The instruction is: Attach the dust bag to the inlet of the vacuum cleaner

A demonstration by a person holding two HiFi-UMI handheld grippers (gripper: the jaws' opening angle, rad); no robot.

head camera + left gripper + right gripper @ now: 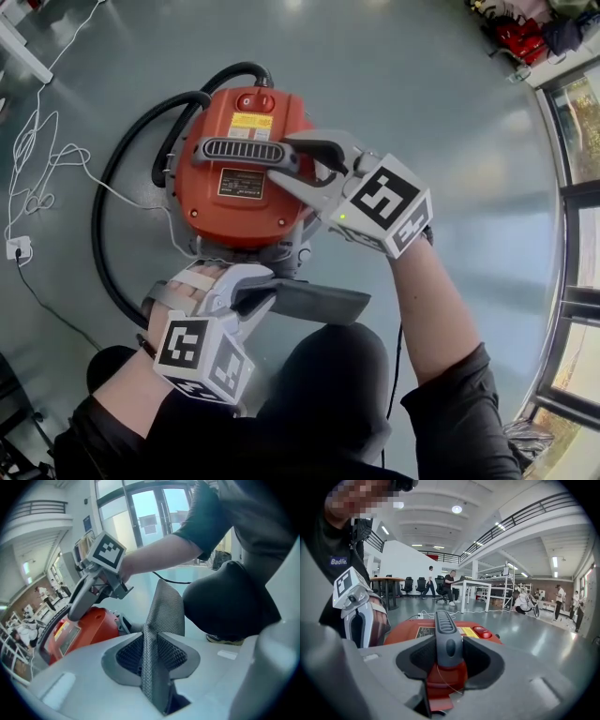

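Orange vacuum cleaner (pixel 239 202) sits on grey floor (pixel 450 122), centre of the head view, label side up. Black hose (pixel 105 230) loops out from its far end and round its left side. White cable (pixel 42 159) lies coiled far left, running to a socket block (pixel 17 247). Right gripper (pixel 281 159) comes in from the right and is clenched on the grey ribbed handle (pixel 246 152) on top of the body; in the right gripper view the handle fills the space between both pads. Left gripper (pixel 255 292) sits at the near side of the machine, just below its lower edge. Its jaws are pinched on the dust bag (pixel 314 302); the left gripper view shows grey mesh fabric squeezed flat between the pads and standing up out of them. The bag extends rightward from the left gripper as a flat dark-grey strip, just near of the vacuum and in front of the person's knee (pixel 328 366). Whether the bag touches the inlet cannot be told.
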